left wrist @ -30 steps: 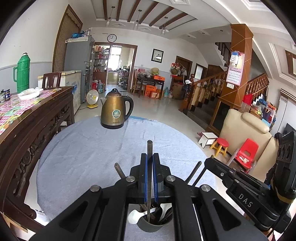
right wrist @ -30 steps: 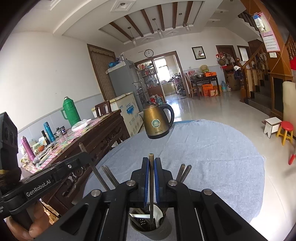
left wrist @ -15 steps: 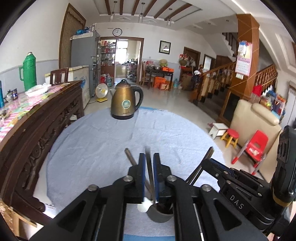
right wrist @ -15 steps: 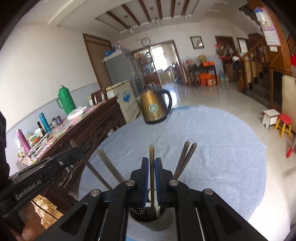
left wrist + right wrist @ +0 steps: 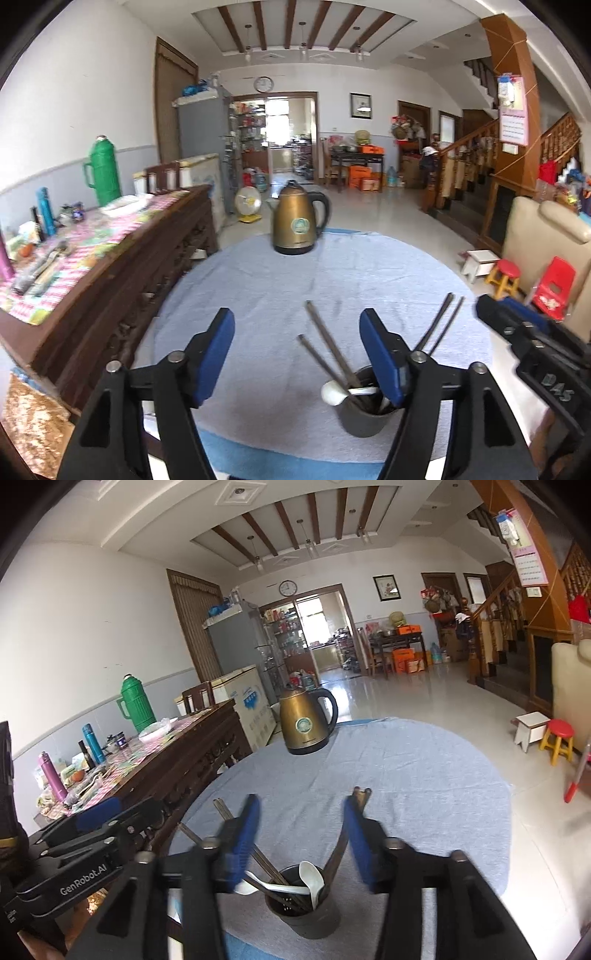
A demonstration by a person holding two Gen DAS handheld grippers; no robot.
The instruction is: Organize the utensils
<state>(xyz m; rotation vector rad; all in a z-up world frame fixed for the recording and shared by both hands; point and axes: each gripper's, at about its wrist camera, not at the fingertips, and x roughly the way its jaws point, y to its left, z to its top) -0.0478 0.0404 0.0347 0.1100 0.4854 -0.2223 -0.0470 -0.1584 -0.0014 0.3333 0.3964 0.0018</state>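
**Utensil cup loaded, both tongs spread wide above it**

Dark utensil cup [image 5: 303, 912] stands upright on the blue-grey tablecloth [image 5: 406, 775], low between the right gripper [image 5: 301, 843] fingers in its own view. From the left wrist view the same cup [image 5: 364, 417] sits just under the left gripper's [image 5: 297, 356] right-hand finger [image 5: 380, 354], partly hidden by it.

Contents: dark chopsticks [image 5: 275, 871] leaning out to the left, another pair [image 5: 341, 845] leaning right past the right-hand finger. Two white spoons: one [image 5: 312, 880] with bowl up inside the cup, one [image 5: 258, 884] lying across the rim, bowl hanging out to the left. Left view shows chopsticks [image 5: 328, 350] fanned left and a pair [image 5: 439, 325] fanned right, plus a white spoon [image 5: 334, 393] bowl at the rim.

Both tongs spread wide, blue pads apart, nothing pinched, touching none of the utensils as far as seen. Right gripper fingers blurred.

Each gripper shows at the edge of the other's view, close alongside.

Beyond the cup, well ahead of both tongs: brass-coloured kettle [image 5: 306, 722] at the far edge of the cloth. Off to the left, a dark wooden sideboard [image 5: 122, 266] with a green thermos [image 5: 101, 171] and bottles.
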